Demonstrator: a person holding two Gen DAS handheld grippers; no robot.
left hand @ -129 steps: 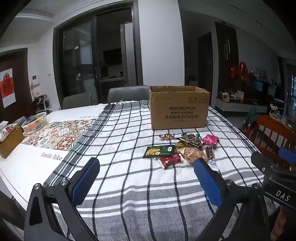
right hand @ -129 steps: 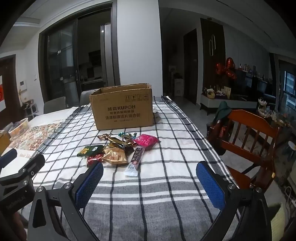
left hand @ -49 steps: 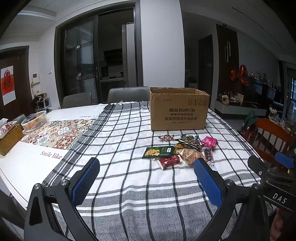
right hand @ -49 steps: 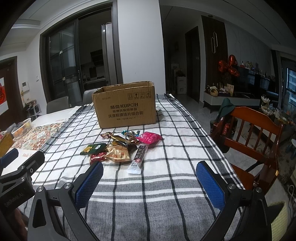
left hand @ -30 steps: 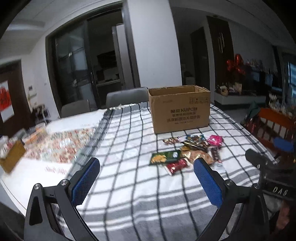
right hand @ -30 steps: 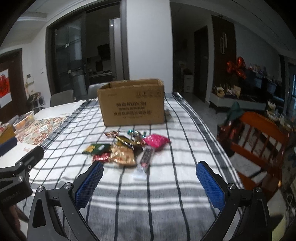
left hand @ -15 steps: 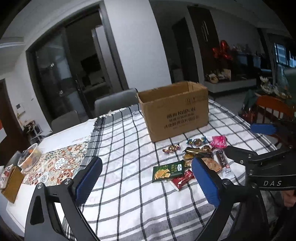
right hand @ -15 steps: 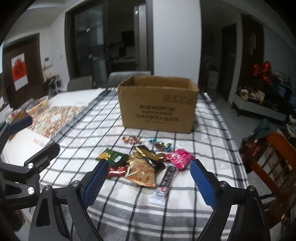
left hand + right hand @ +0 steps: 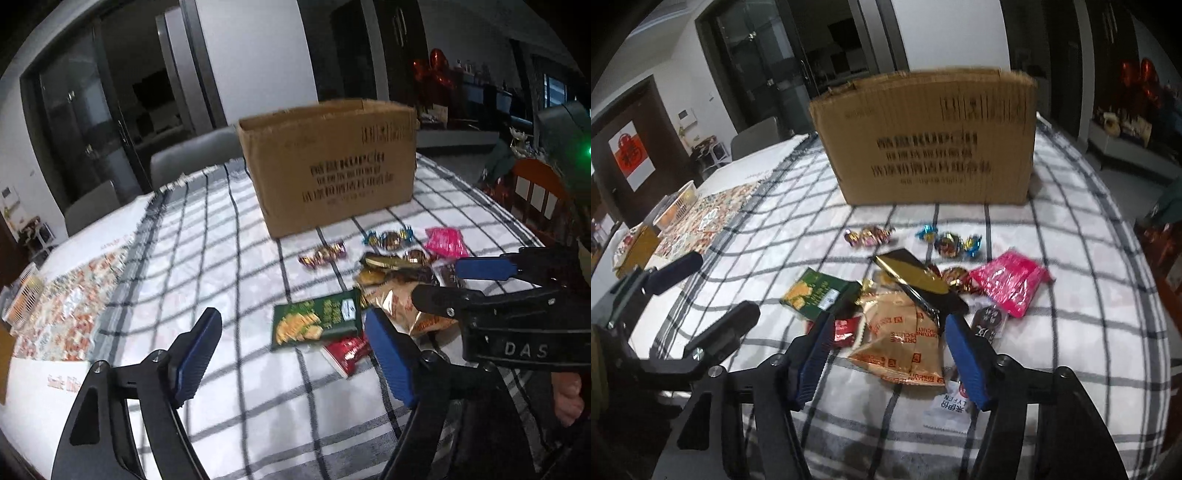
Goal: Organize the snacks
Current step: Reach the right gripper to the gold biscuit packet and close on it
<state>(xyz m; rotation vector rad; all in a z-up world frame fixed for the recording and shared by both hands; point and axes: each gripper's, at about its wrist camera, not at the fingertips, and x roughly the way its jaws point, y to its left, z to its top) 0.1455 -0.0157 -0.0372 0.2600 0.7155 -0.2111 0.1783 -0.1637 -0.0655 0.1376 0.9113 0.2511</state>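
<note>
A heap of snacks lies on the checked cloth in front of an open cardboard box (image 9: 332, 170) (image 9: 931, 140). My left gripper (image 9: 291, 321) hovers just short of the green cracker packet (image 9: 314, 321), with a red packet (image 9: 347, 352) beside it. Its jaws are closing and the pads touch nothing. My right gripper (image 9: 886, 321) hangs over the gold biscuit packet (image 9: 905, 343), which shows between its closing pads without being pressed. A pink packet (image 9: 1008, 280), a black-and-gold bar (image 9: 916, 280) and wrapped candies (image 9: 949, 242) lie behind.
The checked cloth (image 9: 207, 229) covers most of the table. A patterned mat (image 9: 66, 295) and a small basket (image 9: 677, 201) sit at the left. A wooden chair (image 9: 535, 188) stands at the right, grey chairs (image 9: 192, 155) behind. A hand (image 9: 569, 398) holds the right gripper.
Both grippers have come forward and down toward the snack heap, tilting more steeply. Their jaws have narrowed. The snacks and box have not moved.
</note>
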